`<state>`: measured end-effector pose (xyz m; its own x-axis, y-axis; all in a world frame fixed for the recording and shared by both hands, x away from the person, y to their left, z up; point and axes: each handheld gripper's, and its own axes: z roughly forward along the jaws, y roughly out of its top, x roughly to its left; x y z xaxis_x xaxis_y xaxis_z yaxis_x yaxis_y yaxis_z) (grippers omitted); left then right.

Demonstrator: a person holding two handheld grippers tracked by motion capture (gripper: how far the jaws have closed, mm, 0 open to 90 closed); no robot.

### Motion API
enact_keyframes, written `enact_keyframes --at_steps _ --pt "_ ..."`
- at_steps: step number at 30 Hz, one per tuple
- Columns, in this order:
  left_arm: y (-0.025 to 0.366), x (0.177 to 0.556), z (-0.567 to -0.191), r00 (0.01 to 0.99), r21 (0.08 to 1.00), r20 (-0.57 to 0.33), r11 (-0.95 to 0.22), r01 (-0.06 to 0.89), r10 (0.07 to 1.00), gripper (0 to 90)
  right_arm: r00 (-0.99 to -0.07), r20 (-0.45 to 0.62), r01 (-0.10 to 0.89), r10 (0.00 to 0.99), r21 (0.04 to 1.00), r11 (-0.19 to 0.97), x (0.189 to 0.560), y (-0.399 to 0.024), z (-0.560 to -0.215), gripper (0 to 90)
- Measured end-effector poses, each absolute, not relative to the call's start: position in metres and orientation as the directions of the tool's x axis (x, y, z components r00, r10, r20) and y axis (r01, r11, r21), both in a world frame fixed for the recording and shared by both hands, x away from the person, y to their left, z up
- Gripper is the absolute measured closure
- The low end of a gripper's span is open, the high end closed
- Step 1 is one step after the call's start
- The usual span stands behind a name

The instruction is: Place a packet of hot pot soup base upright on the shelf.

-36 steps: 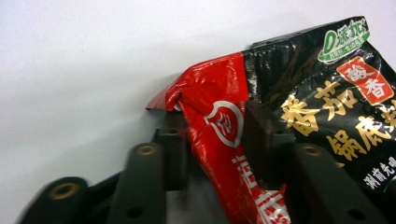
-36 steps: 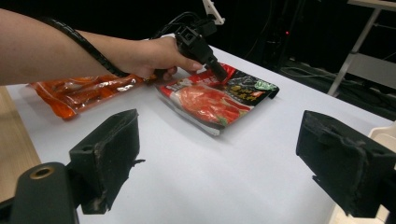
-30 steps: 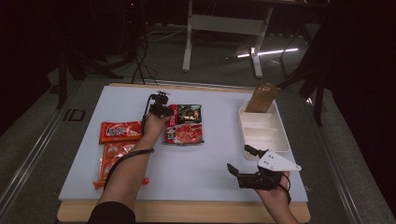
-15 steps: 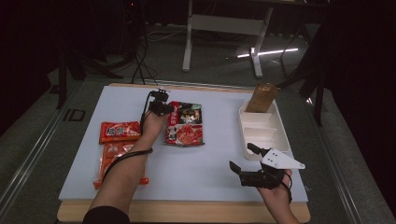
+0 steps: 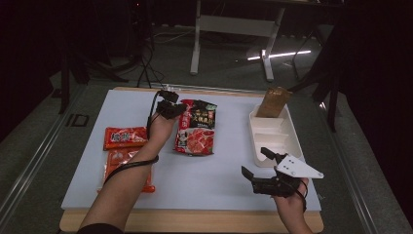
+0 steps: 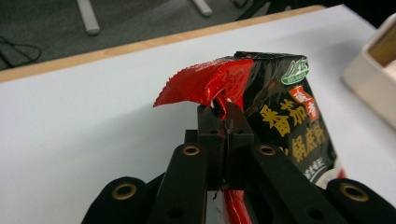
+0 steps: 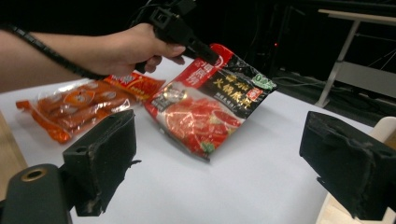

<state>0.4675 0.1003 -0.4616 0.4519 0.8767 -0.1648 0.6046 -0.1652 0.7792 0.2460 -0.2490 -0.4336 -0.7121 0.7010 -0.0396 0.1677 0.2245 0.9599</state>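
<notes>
A red and black food pouch (image 5: 197, 130) lies in the middle of the white board. Its far left corner is pinched and lifted off the board by my left gripper (image 5: 178, 109), which is shut on it. In the left gripper view the jaws (image 6: 225, 112) meet on the crumpled red corner of the pouch (image 6: 280, 121). The right gripper view shows the pouch (image 7: 205, 107) tilted up at that end under the left gripper (image 7: 208, 56). My right gripper (image 5: 254, 161) hovers open near the front right, with nothing between its pads (image 7: 109, 154).
A white divided tray (image 5: 272, 139) stands at the right with a brown pouch (image 5: 273, 102) leaning in its far end. Two orange-red sausage packs (image 5: 125, 137) (image 5: 122, 165) lie at the left under my left forearm. The board's wooden front edge (image 5: 195, 226) is near.
My left gripper has risen with the pouch's corner, so the pouch's far end now lifts off the board. The right gripper has barely moved.
</notes>
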Motion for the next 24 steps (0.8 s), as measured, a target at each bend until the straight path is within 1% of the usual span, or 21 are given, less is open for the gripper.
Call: enact_keyframes --at_steps 2,3,4,6,9,15,18,22,24 --pt "0.098 0.464 -0.457 0.462 0.787 -0.156 -0.173 0.593 0.873 88.8 -0.702 -0.042 0.166 0.711 0.961 0.222 0.247 -0.251 -0.432 10.7" --pt "0.098 0.461 -0.455 0.467 0.794 -0.167 -0.162 0.586 0.868 88.9 -0.699 -0.043 0.165 0.713 0.961 0.22 0.247 -0.252 -0.432 11.1" --pt "0.096 0.459 -0.453 0.475 0.799 -0.165 -0.165 0.578 0.865 88.9 -0.698 -0.052 0.164 0.714 0.959 0.23 0.248 -0.252 -0.432 13.2" --pt "0.093 0.454 -0.448 0.487 0.811 -0.169 -0.159 0.562 0.857 88.8 -0.694 -0.074 0.158 0.716 0.955 0.251 0.249 -0.253 -0.432 13.8" --pt "0.089 0.446 -0.441 0.515 0.829 -0.17 -0.16 0.535 0.84 88.8 -0.702 -0.06 0.157 0.709 0.959 0.236 0.25 -0.254 -0.432 13.7" --pt "0.083 0.428 -0.424 0.582 0.863 -0.177 -0.159 0.479 0.794 88.7 -0.685 -0.083 0.148 0.724 0.957 0.25 0.253 -0.259 -0.426 13.2" --pt "0.082 0.419 -0.417 0.608 0.876 -0.171 -0.162 0.454 0.775 88.7 -0.684 -0.072 0.17 0.726 0.952 0.256 0.254 -0.261 -0.424 13.3" --pt "0.086 0.408 -0.41 0.641 0.891 -0.215 -0.12 0.438 0.737 88.6 -0.675 -0.033 0.21 0.737 0.949 0.235 0.254 -0.261 -0.42 10.8" --pt "0.087 0.403 -0.407 0.657 0.897 -0.229 -0.106 0.428 0.718 88.5 -0.666 -0.042 0.212 0.744 0.947 0.243 0.255 -0.258 -0.418 10.4"
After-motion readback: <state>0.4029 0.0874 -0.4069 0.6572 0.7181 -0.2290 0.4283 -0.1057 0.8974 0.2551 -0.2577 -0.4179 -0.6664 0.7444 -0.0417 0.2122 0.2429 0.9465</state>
